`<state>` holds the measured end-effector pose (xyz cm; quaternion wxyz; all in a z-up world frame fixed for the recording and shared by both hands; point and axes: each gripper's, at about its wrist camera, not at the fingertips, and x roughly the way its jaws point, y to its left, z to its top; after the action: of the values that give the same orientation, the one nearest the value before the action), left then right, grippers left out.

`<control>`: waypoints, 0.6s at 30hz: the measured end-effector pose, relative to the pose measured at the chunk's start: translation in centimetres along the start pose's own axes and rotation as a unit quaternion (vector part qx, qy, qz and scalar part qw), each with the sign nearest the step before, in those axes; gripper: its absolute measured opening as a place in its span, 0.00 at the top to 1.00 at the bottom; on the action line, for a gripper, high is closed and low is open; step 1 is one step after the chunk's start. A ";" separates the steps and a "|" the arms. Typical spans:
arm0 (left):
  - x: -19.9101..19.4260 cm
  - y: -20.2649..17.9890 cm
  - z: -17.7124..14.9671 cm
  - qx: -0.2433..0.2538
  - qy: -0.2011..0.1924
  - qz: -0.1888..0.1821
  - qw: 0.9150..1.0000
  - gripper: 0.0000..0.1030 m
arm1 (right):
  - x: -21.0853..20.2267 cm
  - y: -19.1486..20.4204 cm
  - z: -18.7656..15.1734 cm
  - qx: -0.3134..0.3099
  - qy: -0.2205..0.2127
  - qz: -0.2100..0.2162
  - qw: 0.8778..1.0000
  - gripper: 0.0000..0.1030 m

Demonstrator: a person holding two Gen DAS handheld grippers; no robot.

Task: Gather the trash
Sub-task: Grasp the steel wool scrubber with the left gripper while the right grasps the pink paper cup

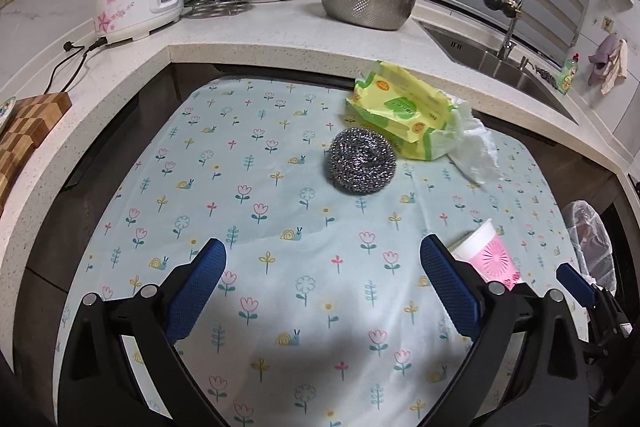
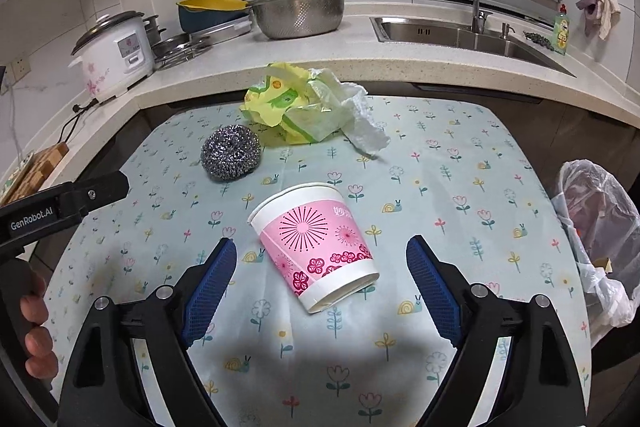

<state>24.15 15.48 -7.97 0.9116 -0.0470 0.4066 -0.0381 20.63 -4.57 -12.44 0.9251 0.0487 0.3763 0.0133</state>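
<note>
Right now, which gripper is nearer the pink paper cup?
Right. The right gripper is open with the pink paper cup lying between its fingers, untouched. The left gripper is open over bare tablecloth, the cup just outside its right finger.

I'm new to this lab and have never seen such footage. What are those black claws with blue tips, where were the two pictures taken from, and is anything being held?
There is no robot here: a person holds a two-finger gripper in each hand, and each carries a wide-angle camera looking forward along its blue fingers. One picture comes from the left gripper, the other from the right gripper. Both stand open and hold nothing. On the flowered tablecloth lie a pink paper cup on its side, a steel scouring ball and a crumpled yellow-green wrapper with white tissue beside it. The cup lies just ahead of the right gripper's open fingers. A bin lined with a clear bag waits at the table's right edge.
</note>
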 end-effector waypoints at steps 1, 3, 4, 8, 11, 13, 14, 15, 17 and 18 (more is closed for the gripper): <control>0.5 0.1 0.1 0.000 0.002 0.000 1.000 0.09 | 0.5 0.1 0.0 -0.002 0.005 0.001 1.000 0.19; 1.4 0.1 0.3 0.000 0.005 -0.001 1.000 0.09 | 1.7 0.2 0.0 -0.007 0.014 0.002 1.000 0.19; 1.9 0.1 0.5 0.002 0.007 0.000 1.000 0.09 | 2.3 0.3 0.0 -0.010 0.019 0.002 1.000 0.19; 3.9 -0.2 1.0 0.006 0.016 -0.004 1.000 0.09 | 4.3 0.2 0.1 -0.011 0.032 0.005 0.999 0.19; 5.4 -0.7 1.4 0.010 0.020 -0.006 1.000 0.09 | 5.4 0.1 0.4 -0.013 0.037 0.003 0.999 0.19; 6.2 -1.1 1.7 0.013 0.022 -0.009 1.000 0.09 | 6.0 -0.2 0.7 -0.008 0.037 0.007 0.999 0.19; 6.6 -1.3 1.8 0.015 0.023 -0.010 1.000 0.09 | 6.2 -0.4 0.8 -0.006 0.038 0.008 0.999 0.19; 7.0 -1.5 2.0 0.017 0.024 -0.011 1.000 0.09 | 6.5 -0.6 0.8 -0.005 0.041 0.008 0.999 0.19; 7.8 -2.1 2.3 0.021 0.024 -0.013 0.999 0.09 | 7.1 -0.9 0.9 -0.001 0.046 0.012 0.999 0.19; 8.3 -2.3 2.5 0.023 0.024 -0.014 0.999 0.09 | 7.3 -1.1 1.0 0.003 0.047 0.015 0.999 0.21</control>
<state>31.41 12.43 -12.16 0.9018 -0.0302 0.4268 -0.0612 26.53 -5.31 -16.97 0.9061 0.0566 0.4182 0.0287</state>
